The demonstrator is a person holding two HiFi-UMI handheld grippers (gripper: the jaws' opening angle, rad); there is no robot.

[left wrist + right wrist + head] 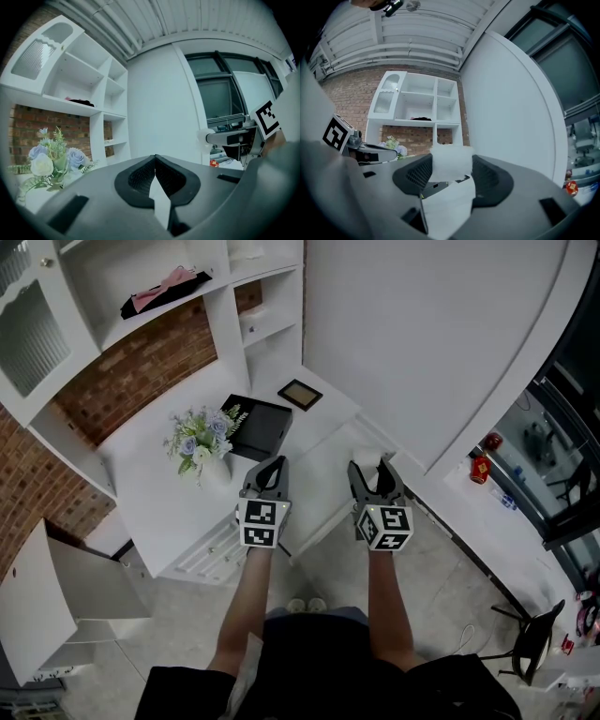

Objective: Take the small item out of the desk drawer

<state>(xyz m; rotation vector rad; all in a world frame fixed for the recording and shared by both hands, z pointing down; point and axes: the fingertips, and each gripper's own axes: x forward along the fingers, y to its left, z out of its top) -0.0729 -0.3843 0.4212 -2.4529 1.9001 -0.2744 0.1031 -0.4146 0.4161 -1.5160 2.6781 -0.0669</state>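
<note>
My right gripper [371, 467] hangs over the right part of the white desk [150, 484], shut on a small white block [367, 461]. In the right gripper view the white block [451, 163] sits squeezed between the two dark pads of the right gripper [450, 174]. My left gripper [271, 467] hovers beside it, just in front of the black book, and its jaws are shut with nothing in them. The left gripper view shows the left gripper [155, 160] with its pads meeting at the tip. I cannot make out the drawer clearly; a paler panel [323, 493] lies under both grippers.
A vase of pale flowers [199, 448], a black book [258, 426] and a small framed picture [300, 394] rest on the desk. White shelving [225, 324] rises behind against brick. A white wall [422, 343] stands on the right. A white panel [47, 601] leans at the lower left.
</note>
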